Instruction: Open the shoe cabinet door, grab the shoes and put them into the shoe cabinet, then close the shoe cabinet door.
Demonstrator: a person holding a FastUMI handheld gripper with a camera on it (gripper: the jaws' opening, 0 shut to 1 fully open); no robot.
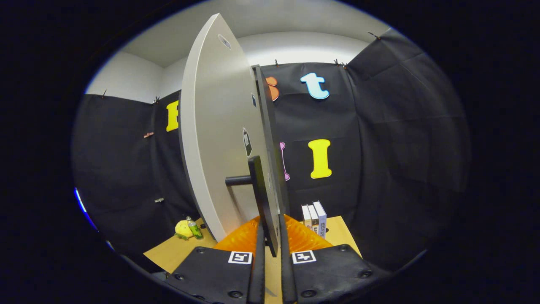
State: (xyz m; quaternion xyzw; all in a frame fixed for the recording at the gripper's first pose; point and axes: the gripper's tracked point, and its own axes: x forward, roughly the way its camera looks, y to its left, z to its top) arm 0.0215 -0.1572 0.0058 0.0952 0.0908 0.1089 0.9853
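Between the jaws, door handle (pixel 262 198)

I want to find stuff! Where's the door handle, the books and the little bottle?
door handle (pixel 263 198): gripper view, on its dark bar between the fingers.
books (pixel 314 218): gripper view, on the middle book's spine.
little bottle (pixel 195 228): gripper view, on its green body.

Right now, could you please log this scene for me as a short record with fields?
door: pale cabinet door seen nearly edge-on, swung open
handle: dark bar handle standing off the door on a post
gripper: gripper with its jaws closed on the handle's lower end
table: wooden tabletop
left of door: yellow plush toy with a green bottle beside it
right of door: three upright books
shoes: cannot tell
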